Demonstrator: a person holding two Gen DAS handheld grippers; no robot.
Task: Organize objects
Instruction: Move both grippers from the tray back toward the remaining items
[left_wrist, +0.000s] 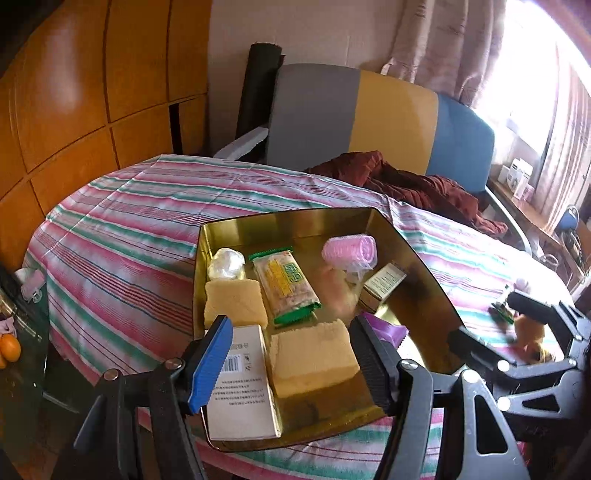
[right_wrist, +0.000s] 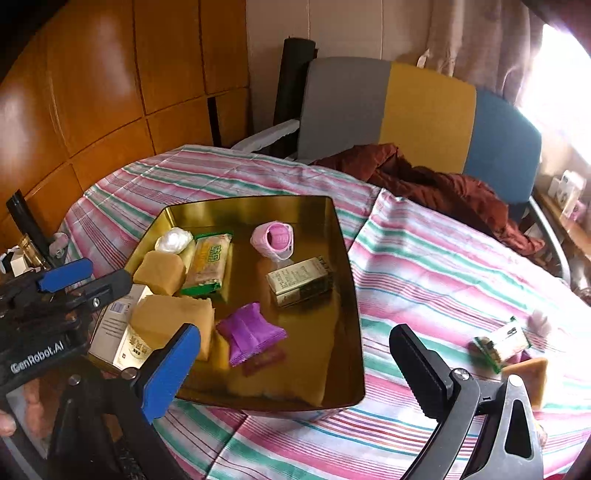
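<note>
- At frame centre in both views, a gold tray (right_wrist: 354, 295) sits on a striped tablecloth (right_wrist: 443, 266); its right rim borders a broad open band of cloth.
- Left gripper (left_wrist: 291, 354): jaws partly spread, nothing between them, above the tray's near rim over a white box (left_wrist: 243, 387) and a tan sponge (left_wrist: 314, 358).
- Right gripper (right_wrist: 295, 373): jaws spread wide and empty, straddling the tray's near right corner.
- Inside the tray: purple packet (right_wrist: 251, 332), gold-green box (right_wrist: 299, 282), pink roller (right_wrist: 275, 240), green-edged snack pack (right_wrist: 208, 264).
- Lower right of the right wrist view: a small green-white packet (right_wrist: 498, 345) and a tan block (right_wrist: 524, 380) lie loose on the cloth, well apart from the tray.
</note>
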